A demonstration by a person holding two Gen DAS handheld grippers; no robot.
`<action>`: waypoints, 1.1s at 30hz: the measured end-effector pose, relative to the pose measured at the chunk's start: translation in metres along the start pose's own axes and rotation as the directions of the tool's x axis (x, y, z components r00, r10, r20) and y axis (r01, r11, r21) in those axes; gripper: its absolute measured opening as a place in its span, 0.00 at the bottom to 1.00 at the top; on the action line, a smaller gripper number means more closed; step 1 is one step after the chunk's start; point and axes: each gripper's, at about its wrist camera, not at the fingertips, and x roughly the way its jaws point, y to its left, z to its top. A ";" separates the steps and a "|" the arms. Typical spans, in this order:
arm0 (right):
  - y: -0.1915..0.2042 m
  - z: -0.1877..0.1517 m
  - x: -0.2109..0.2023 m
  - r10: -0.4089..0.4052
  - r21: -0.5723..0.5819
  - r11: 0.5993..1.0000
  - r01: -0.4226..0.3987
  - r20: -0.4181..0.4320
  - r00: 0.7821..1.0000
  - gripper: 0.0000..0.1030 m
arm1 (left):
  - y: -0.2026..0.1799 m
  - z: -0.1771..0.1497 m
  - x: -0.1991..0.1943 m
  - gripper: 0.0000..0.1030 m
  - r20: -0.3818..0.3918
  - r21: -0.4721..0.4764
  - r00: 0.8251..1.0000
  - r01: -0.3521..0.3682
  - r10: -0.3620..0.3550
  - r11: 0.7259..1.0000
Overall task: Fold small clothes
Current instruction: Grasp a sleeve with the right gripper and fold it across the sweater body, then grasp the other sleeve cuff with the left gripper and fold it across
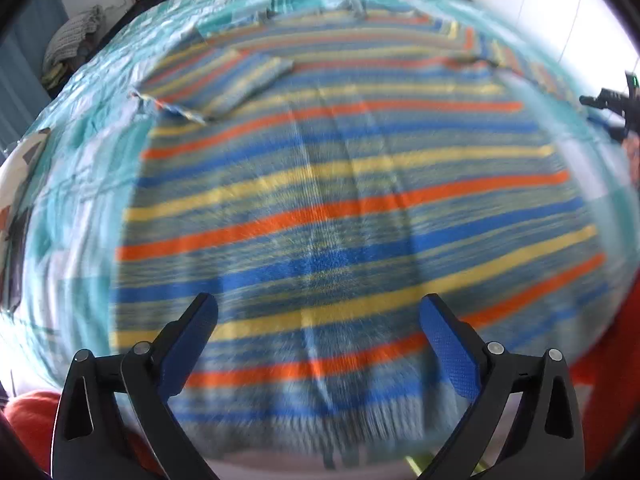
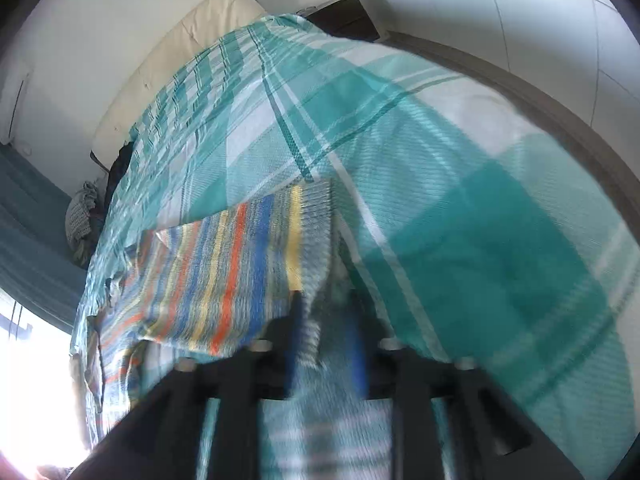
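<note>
A striped knit sweater [image 1: 340, 184] in blue, orange, yellow and grey-green lies spread flat on the bed, its ribbed hem nearest me. One sleeve [image 1: 224, 84] is folded over its upper left. My left gripper [image 1: 318, 320] is open and hovers above the hem, holding nothing. In the right wrist view the sweater [image 2: 224, 276] is lifted at one edge. My right gripper [image 2: 326, 320] is shut on the sweater's ribbed hem corner; the view is blurred by motion.
A teal and white checked bedspread [image 2: 480, 208] covers the bed. A cream headboard [image 2: 180, 60] and a dark nightstand [image 2: 344, 16] stand at the far end. A pile of clothes [image 1: 70, 44] sits beside the bed. Orange cloth [image 1: 608, 360] shows at the lower edges.
</note>
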 end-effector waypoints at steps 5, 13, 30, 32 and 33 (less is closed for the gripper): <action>0.015 -0.032 -0.068 -0.011 -0.114 0.993 0.022 0.096 0.995 0.79 | 0.026 0.057 -0.049 0.99 0.196 0.059 0.981 -0.007 -0.004 0.998; 0.071 -0.108 -0.095 0.155 -0.242 0.960 -0.141 0.039 0.987 0.79 | 0.046 0.145 0.080 0.98 0.013 0.218 0.995 -0.095 0.095 0.971; 0.097 -0.158 -0.047 0.104 -0.328 0.936 -0.124 -0.079 0.991 0.79 | 0.329 0.154 0.049 0.02 0.040 -0.630 0.979 -0.129 0.198 0.766; 0.098 -0.160 -0.043 0.091 -0.336 0.935 -0.114 -0.085 0.992 0.79 | 0.355 0.139 0.061 0.02 -0.039 -0.642 0.967 -0.218 0.253 0.735; 0.099 -0.161 -0.041 0.087 -0.341 0.934 -0.112 -0.088 0.992 0.79 | 0.364 0.134 0.069 0.01 -0.070 -0.635 0.962 -0.246 0.262 0.732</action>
